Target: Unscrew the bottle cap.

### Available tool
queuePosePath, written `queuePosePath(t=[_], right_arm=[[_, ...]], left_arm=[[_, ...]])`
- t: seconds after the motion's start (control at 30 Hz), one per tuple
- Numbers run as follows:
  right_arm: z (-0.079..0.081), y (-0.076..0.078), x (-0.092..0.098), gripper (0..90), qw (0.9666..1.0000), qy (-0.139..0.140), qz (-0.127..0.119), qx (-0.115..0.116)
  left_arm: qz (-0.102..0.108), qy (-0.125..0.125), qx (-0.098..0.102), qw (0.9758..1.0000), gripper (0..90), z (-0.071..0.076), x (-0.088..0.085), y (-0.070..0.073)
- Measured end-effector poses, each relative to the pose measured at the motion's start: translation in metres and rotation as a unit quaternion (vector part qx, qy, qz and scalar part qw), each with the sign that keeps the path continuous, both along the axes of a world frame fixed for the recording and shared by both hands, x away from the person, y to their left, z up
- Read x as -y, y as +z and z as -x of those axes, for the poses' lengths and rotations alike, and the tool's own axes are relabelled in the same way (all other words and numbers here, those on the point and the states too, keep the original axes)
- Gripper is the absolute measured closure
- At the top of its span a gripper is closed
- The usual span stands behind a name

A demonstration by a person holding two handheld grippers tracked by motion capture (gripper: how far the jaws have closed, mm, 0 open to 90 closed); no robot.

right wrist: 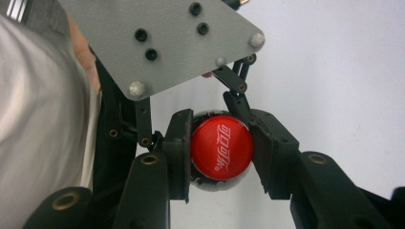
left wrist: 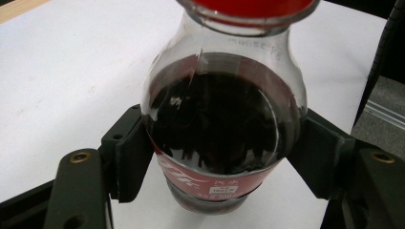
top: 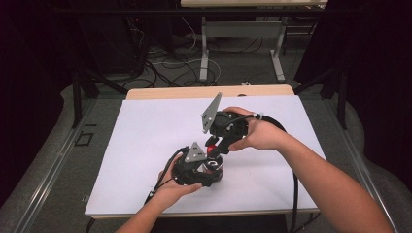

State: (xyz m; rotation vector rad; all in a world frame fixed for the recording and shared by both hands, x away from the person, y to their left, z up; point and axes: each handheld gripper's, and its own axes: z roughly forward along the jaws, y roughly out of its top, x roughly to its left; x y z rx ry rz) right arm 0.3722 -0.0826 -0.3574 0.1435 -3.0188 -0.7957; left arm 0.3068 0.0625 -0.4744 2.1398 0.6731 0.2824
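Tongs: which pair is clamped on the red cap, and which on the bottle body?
The right tongs pinch the red cap from above. The left tongs clamp the cola bottle lower down, at its dark bulging body.

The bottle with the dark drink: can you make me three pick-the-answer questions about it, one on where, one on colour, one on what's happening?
1. Where do the left gripper's pads press the bottle?
A. its body
B. its cap
C. nowhere

2. What colour is the cap?
A. blue
B. red
C. green

3. What is the right gripper doing?
A. hanging open
B. lying on the table
C. clamping the cap

Answers:
1 A, black pads squeeze both sides of the bottle's body in the left gripper view.
2 B, the right gripper view shows a red top with white writing.
3 C, its pads press the cap from both sides.
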Motion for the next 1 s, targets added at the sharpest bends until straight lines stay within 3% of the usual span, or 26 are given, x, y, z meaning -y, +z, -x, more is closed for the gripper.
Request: queuePosePath(t=[0.1, 0.2, 0.3, 0.37, 0.47, 0.5, 0.53, 0.63, 0.77, 0.87, 0.9, 0.93, 1.0], right_arm=[[0.000, 0.000, 0.000, 61.0, 1.0000, -0.005, 0.002, -0.001], [0.004, 0.001, 0.000, 44.4, 0.9975, -0.069, -0.011, -0.005], [0.011, 0.004, 0.000, 43.7, 0.9902, -0.137, -0.025, -0.002], [0.019, 0.005, 0.000, 43.8, 0.9823, -0.186, -0.024, -0.001], [0.027, 0.003, 0.000, 46.1, 0.9735, -0.228, -0.023, -0.005], [0.030, 0.002, 0.000, 46.2, 0.9714, -0.237, -0.019, 0.000], [0.031, 0.000, 0.000, 46.8, 0.9718, -0.235, -0.023, 0.005], [0.034, -0.002, -0.002, 49.4, 0.9683, -0.248, -0.030, 0.014], [0.035, -0.004, -0.005, 52.9, 0.9661, -0.254, -0.040, 0.027], [0.033, -0.005, -0.006, 53.4, 0.9699, -0.237, -0.044, 0.032], [0.033, -0.006, -0.007, 53.4, 0.9691, -0.242, -0.042, 0.022], [0.032, -0.006, -0.008, 53.3, 0.9710, -0.234, -0.037, 0.031], [0.029, -0.007, -0.009, 56.0, 0.9735, -0.224, -0.036, 0.027]], left_arm=[[-0.006, 0.000, 0.006, 1.0000, 30.3, -0.001, -0.001, 0.001], [-0.001, 0.005, 0.001, 1.0000, 30.3, -0.002, -0.002, 0.000], [0.001, 0.013, 0.000, 0.9999, 30.3, -0.003, -0.003, 0.000], [0.000, 0.018, 0.000, 0.9998, 30.3, -0.004, -0.004, 0.001], [-0.004, 0.019, 0.001, 0.9998, 30.3, -0.005, -0.006, 0.002], [-0.002, 0.015, -0.011, 0.9998, 30.3, -0.005, -0.007, 0.003], [0.001, 0.017, -0.007, 0.9998, 30.3, -0.005, -0.007, 0.002], [0.001, 0.018, -0.011, 0.9998, 30.3, -0.004, -0.006, 0.003], [0.005, 0.023, -0.003, 0.9997, 30.3, -0.004, -0.006, 0.002], [0.003, 0.020, -0.008, 0.9998, 30.3, -0.004, -0.006, 0.002], [0.005, 0.022, -0.004, 0.9997, 30.3, -0.004, -0.005, 0.001], [0.005, 0.022, -0.005, 0.9997, 30.3, -0.004, -0.005, 0.001], [0.006, 0.023, -0.004, 0.9997, 30.3, -0.004, -0.004, 0.000]])
